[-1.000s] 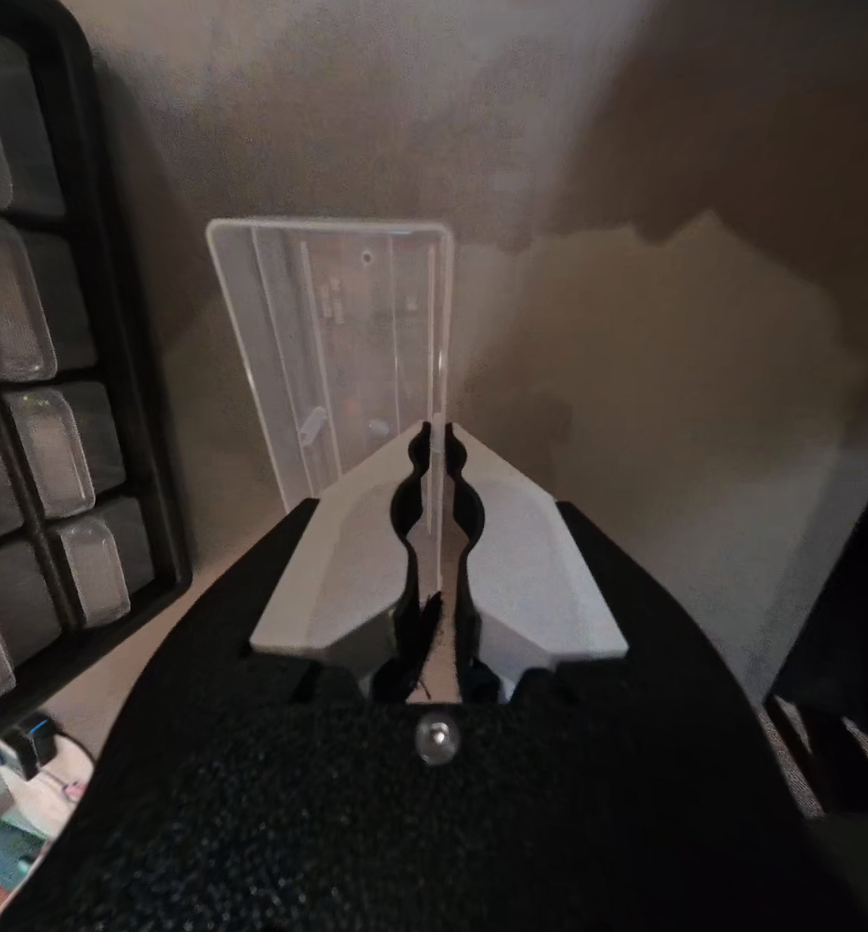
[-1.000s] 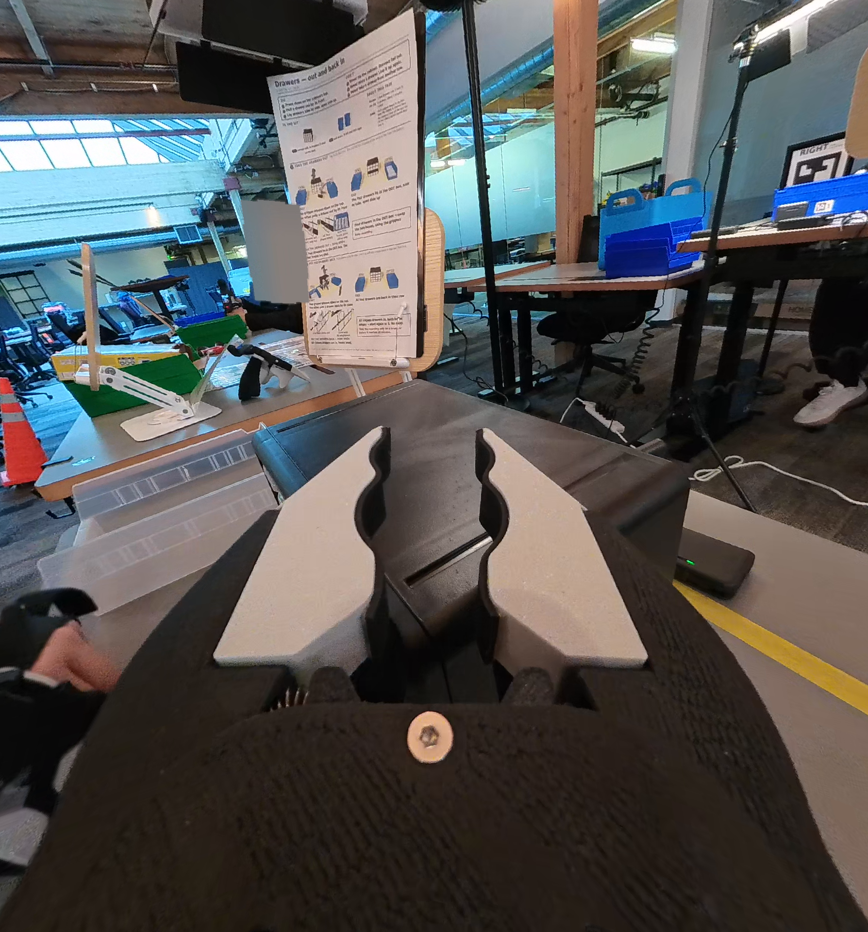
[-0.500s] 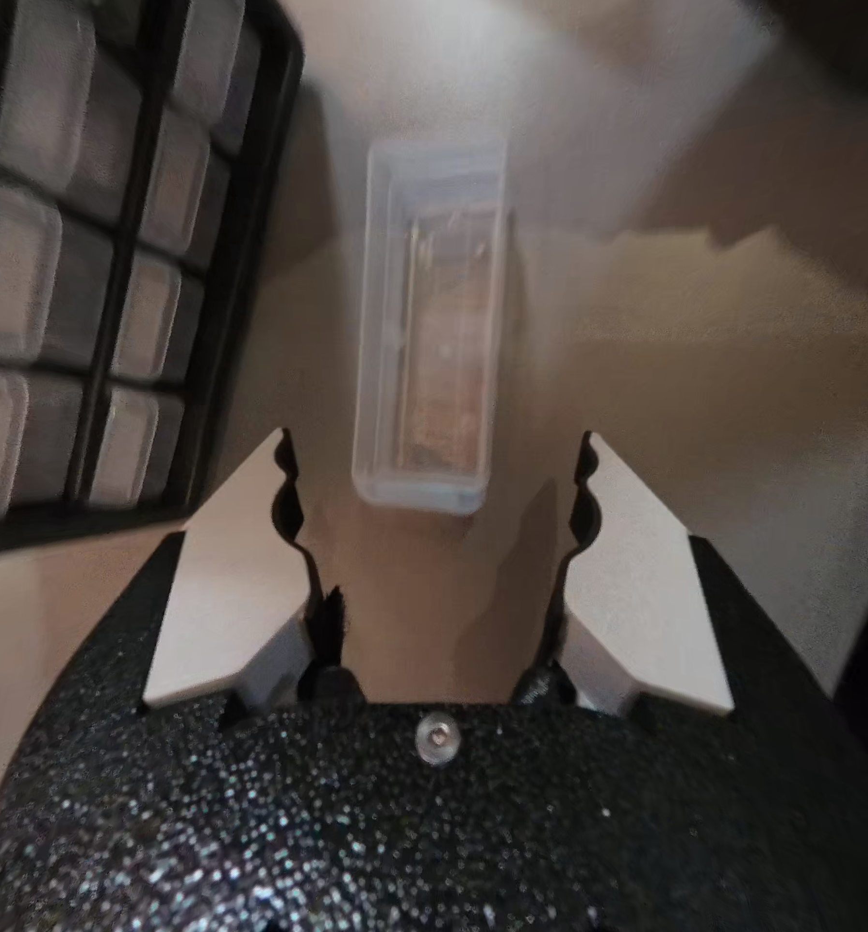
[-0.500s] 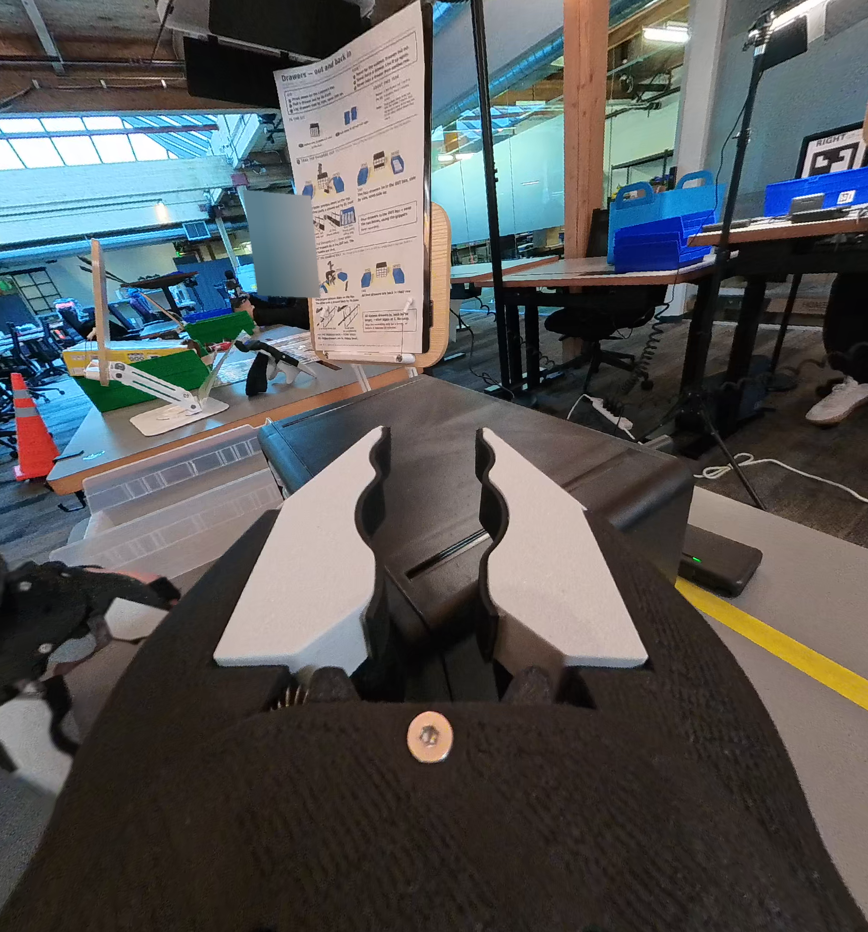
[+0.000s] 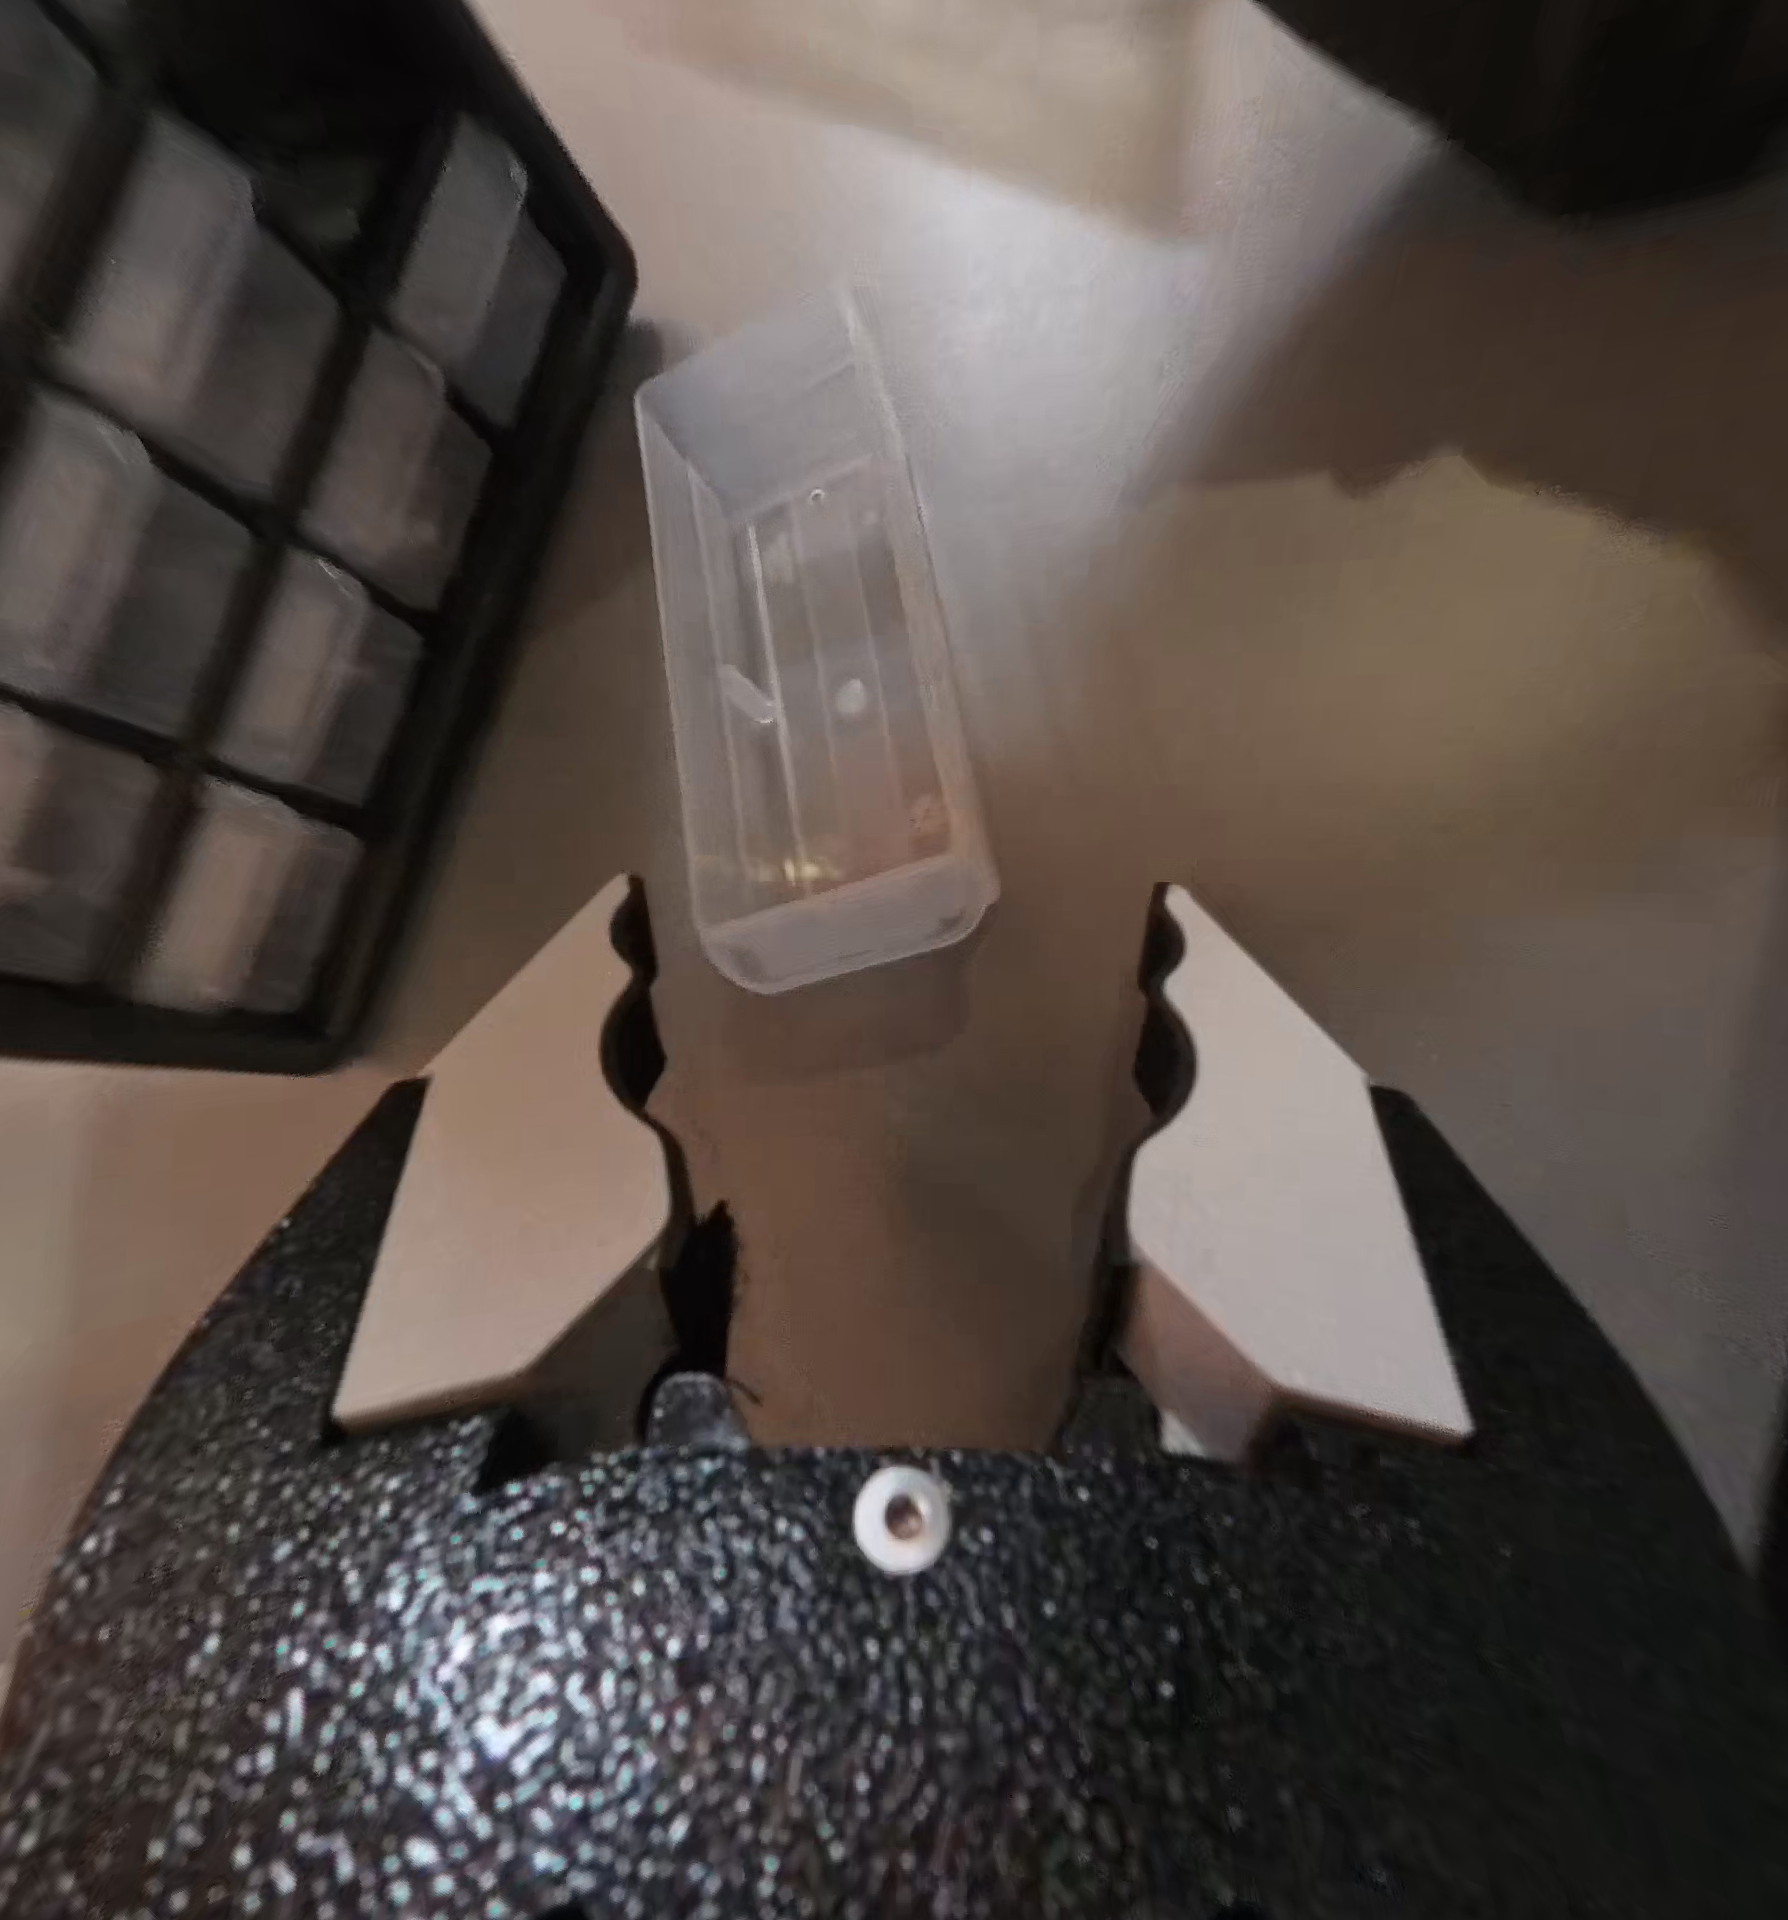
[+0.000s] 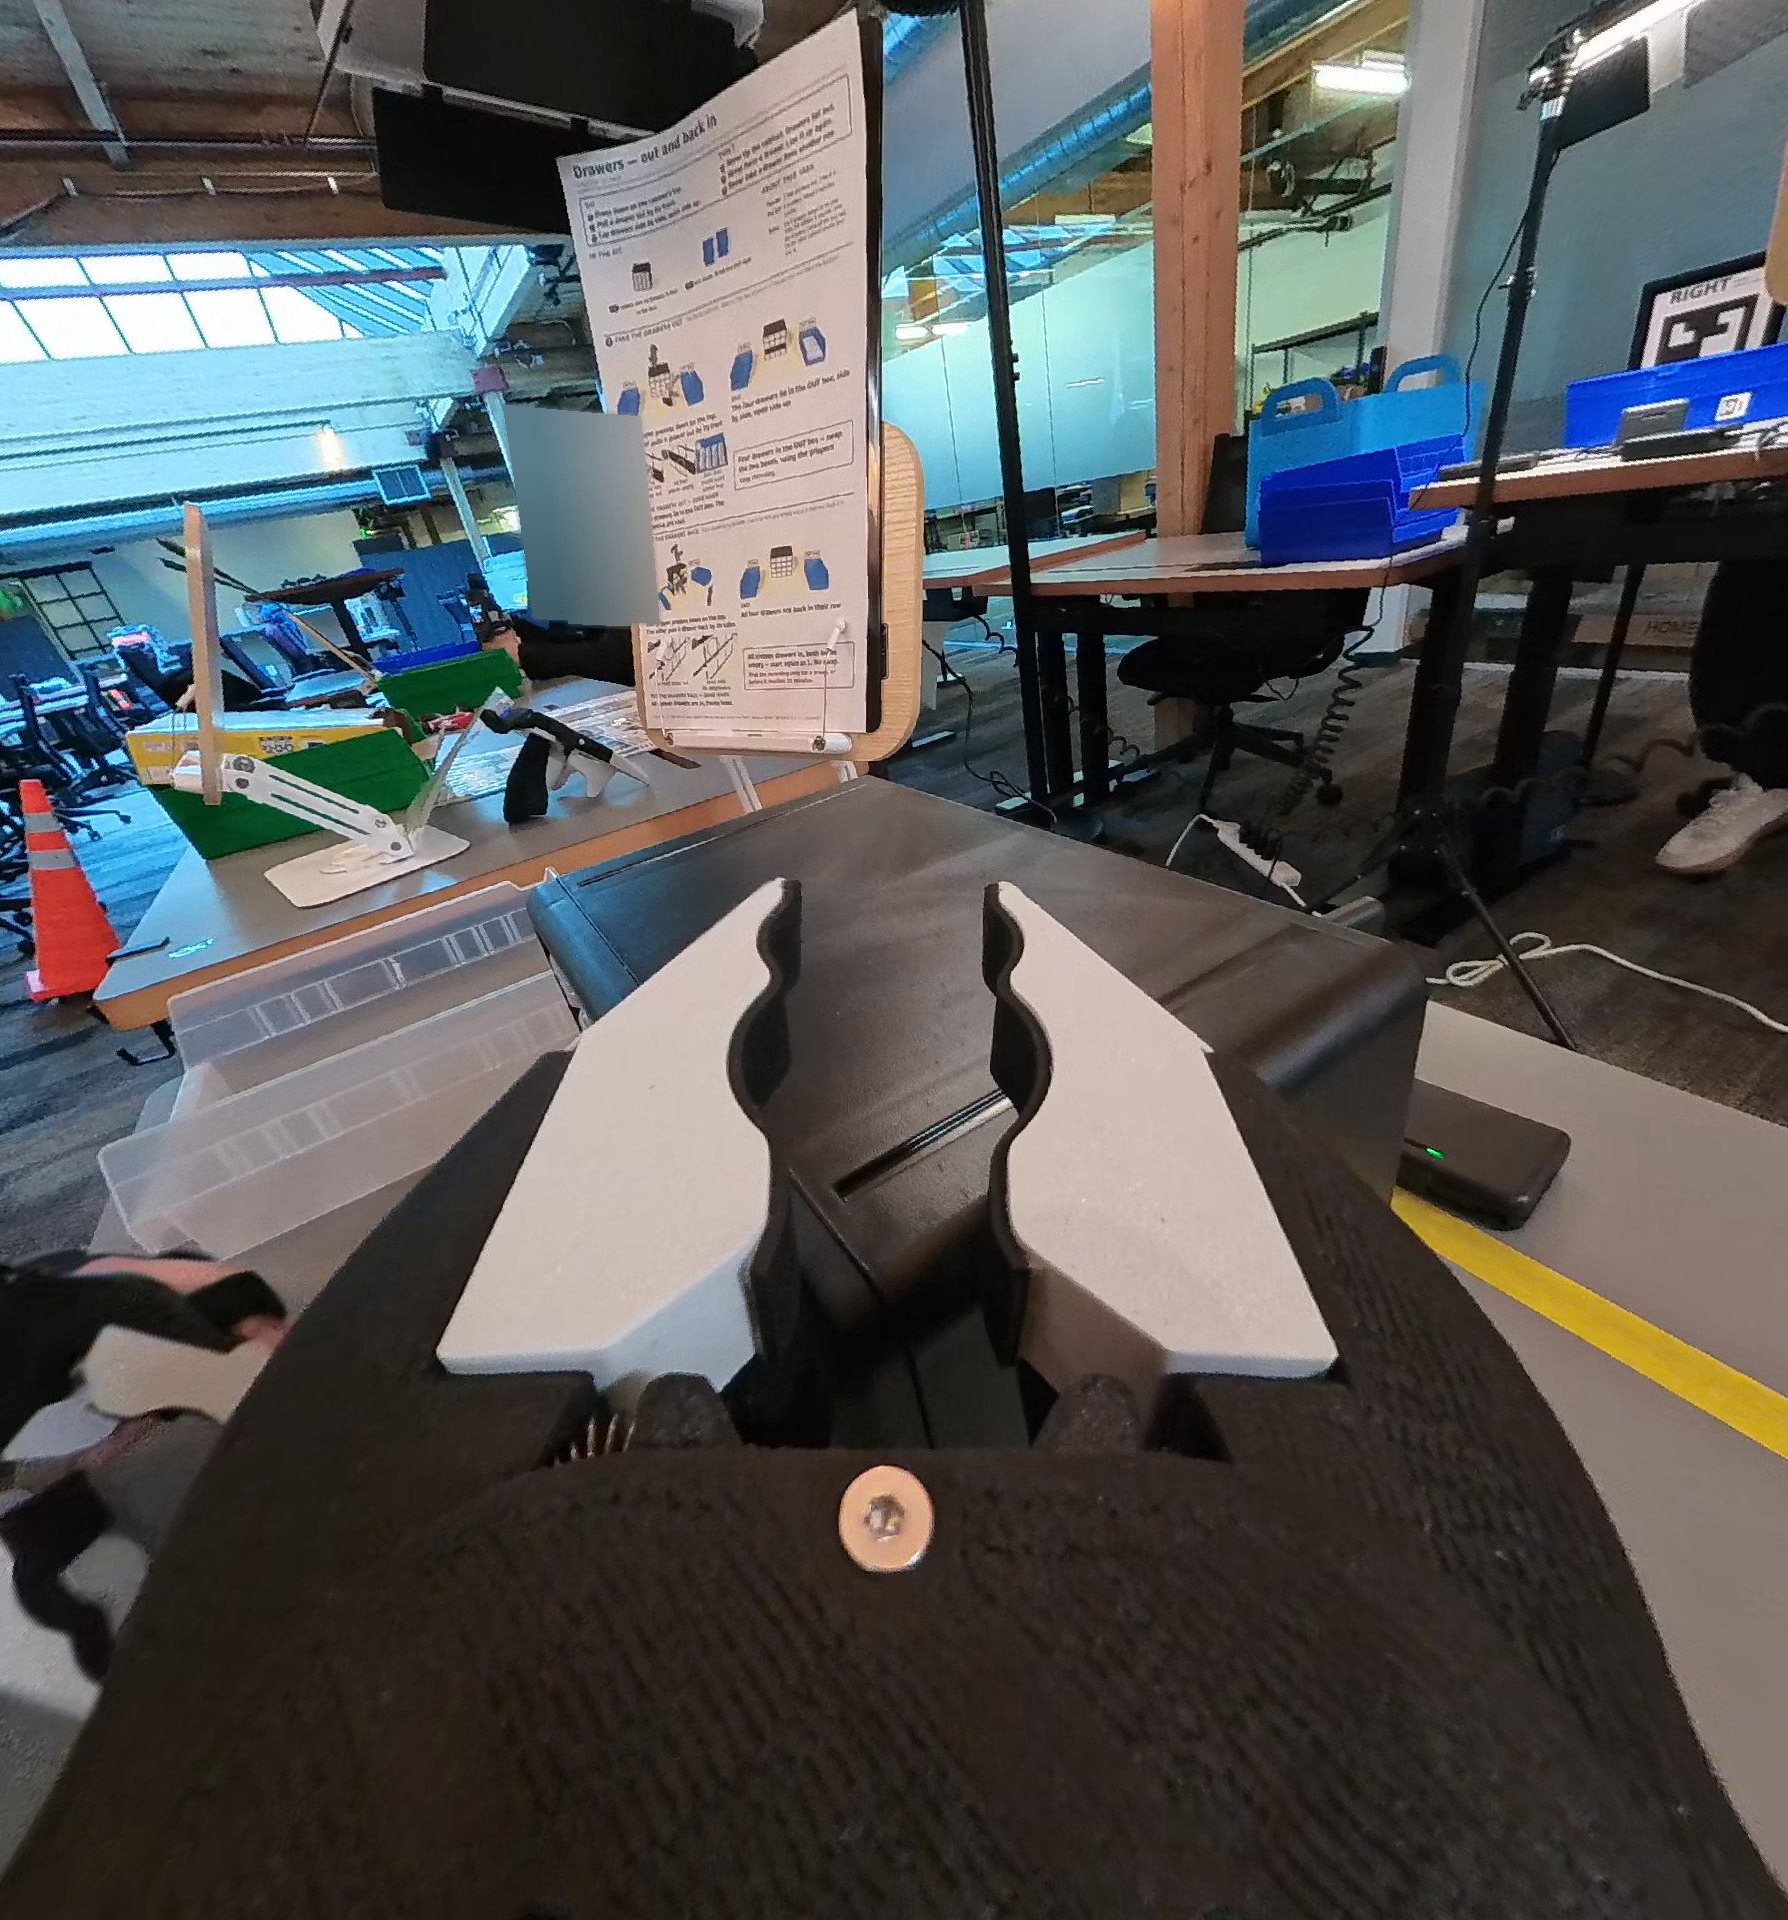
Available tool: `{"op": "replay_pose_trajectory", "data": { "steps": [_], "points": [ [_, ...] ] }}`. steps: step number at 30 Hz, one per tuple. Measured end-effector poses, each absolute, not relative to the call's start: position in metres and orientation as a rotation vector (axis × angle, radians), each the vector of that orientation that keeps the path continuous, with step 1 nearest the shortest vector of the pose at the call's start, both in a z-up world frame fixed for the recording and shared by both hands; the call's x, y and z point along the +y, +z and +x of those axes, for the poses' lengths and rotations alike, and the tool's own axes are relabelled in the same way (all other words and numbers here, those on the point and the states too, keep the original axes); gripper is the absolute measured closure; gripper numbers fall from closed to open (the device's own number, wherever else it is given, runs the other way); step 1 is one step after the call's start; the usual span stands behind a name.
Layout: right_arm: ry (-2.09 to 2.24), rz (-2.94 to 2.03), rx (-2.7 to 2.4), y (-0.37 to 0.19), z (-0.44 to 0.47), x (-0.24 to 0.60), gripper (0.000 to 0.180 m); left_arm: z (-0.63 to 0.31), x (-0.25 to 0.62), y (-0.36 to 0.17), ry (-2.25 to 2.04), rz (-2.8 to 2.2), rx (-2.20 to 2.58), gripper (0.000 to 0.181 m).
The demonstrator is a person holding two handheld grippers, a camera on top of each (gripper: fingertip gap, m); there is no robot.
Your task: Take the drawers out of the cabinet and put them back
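In the left wrist view a clear plastic drawer [image 5: 817, 665] lies open side up on the beige table, just beyond my fingertips. My left gripper [image 5: 898, 904] is wide open and empty, a little short of the drawer's near end. The black cabinet [image 5: 194, 520], with its grid of clear drawer fronts, is at the upper left. In the right wrist view my right gripper [image 6: 890, 904] is over the cabinet's flat black top [image 6: 973, 935], jaws partly open with nothing between them. The left gripper [image 6: 38, 1403] shows at the left edge.
Two clear drawers [image 6: 350, 1039] lie side by side left of the cabinet. A black device with a green light [image 6: 1482, 1164] and a yellow tape line [image 6: 1648, 1361] are on the table to the right. An instruction sheet on a stand [image 6: 744, 447] is behind.
My left gripper let go of the clear drawer, opened wide and drew back while turning. The drawer now lies on the table. The right gripper has hardly moved.
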State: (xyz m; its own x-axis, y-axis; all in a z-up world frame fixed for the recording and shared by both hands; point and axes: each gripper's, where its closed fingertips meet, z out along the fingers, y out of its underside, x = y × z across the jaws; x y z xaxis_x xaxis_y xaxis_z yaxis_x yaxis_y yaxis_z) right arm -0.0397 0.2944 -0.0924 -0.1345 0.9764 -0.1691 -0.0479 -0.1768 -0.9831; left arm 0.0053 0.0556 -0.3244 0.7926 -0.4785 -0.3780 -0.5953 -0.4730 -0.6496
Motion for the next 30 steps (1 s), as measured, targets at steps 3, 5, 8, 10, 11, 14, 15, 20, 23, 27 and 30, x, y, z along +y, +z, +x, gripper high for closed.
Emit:
{"op": "replay_pose_trajectory", "data": {
  "steps": [3,5,8,10,11,14,15,20,23,27,30],
  "points": [
    [1.465,-1.227,-1.172,-0.093,-0.039,0.294,0.146,-0.007,0.053,-0.322,0.517,-2.000,1.106,0.116],
    [1.466,-1.226,-1.172,-0.093,-0.039,0.294,0.146,-0.016,0.055,-0.320,0.696,-1.901,1.273,0.138],
    [1.470,-1.225,-1.170,-0.092,-0.039,0.295,0.145,-0.029,0.062,-0.320,0.902,-1.770,1.495,0.150],
    [1.476,-1.225,-1.168,-0.092,-0.039,0.295,0.145,-0.026,0.066,-0.322,0.950,-1.667,1.619,0.151],
    [1.479,-1.225,-1.166,-0.092,-0.039,0.295,0.145,-0.022,0.067,-0.324,0.948,-1.622,1.669,0.151],
    [1.486,-1.223,-1.164,-0.092,-0.039,0.295,0.145,-0.014,0.067,-0.332,0.927,-1.559,1.784,0.163],
    [1.488,-1.223,-1.164,-0.092,-0.039,0.295,0.145,-0.013,0.067,-0.332,0.929,-1.552,1.800,0.164],
    [1.493,-1.223,-1.165,-0.092,-0.039,0.295,0.145,-0.007,0.088,-0.302,0.962,-1.711,1.574,0.164],
    [1.497,-1.224,-1.164,-0.092,-0.038,0.295,0.145,0.009,0.101,-0.291,0.942,-1.890,1.415,0.164],
    [1.497,-1.224,-1.164,-0.092,-0.038,0.295,0.145,0.038,0.120,-0.279,0.982,-2.030,1.283,0.165],
    [1.501,-1.222,-1.167,-0.092,-0.038,0.295,0.145,0.044,0.131,-0.275,1.039,-2.144,1.197,0.165]
  ]
}}
